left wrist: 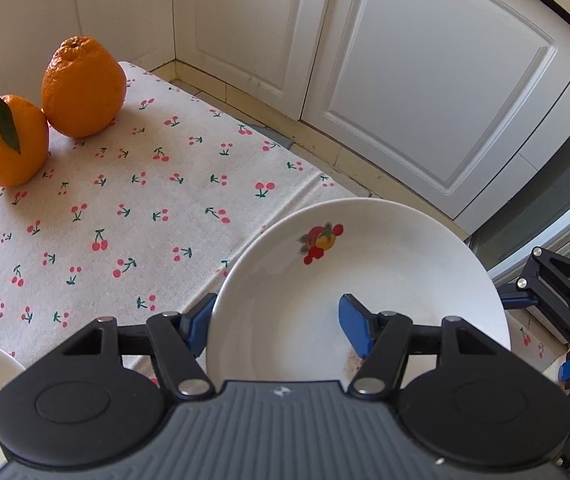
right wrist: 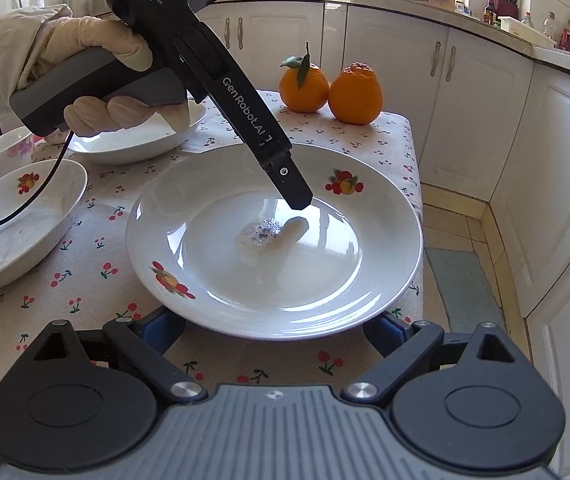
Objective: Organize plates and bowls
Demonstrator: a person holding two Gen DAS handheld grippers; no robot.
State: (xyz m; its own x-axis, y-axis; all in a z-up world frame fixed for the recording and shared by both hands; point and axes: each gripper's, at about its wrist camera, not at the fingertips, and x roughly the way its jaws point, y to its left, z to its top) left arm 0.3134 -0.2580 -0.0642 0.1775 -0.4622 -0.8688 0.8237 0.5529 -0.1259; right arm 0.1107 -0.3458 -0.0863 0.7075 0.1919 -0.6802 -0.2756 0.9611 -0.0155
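A white deep plate (left wrist: 365, 272) (right wrist: 393, 232) with fruit prints lies at the right edge of the cherry-print table, with a wet smear and dark specks in its well. My left gripper (left wrist: 277, 308) (right wrist: 291, 196) straddles its rim. One blue finger (left wrist: 355, 328) is inside the well, the other (left wrist: 197, 326) is outside the rim, and the jaws are shut on the plate. My right gripper (right wrist: 271, 322) (left wrist: 525, 300) is open wide, its blue fingers tucked under the plate's near rim.
A fruit-print bowl (right wrist: 25, 220), a wide white bowl (right wrist: 137, 144) and a small floral bowl (right wrist: 1, 152) stand on the left. Two oranges (right wrist: 355, 94) (left wrist: 83, 88) sit at the far corner. A gloved hand (right wrist: 105, 40) holds the left gripper. White cabinets (left wrist: 425, 80) flank the floor.
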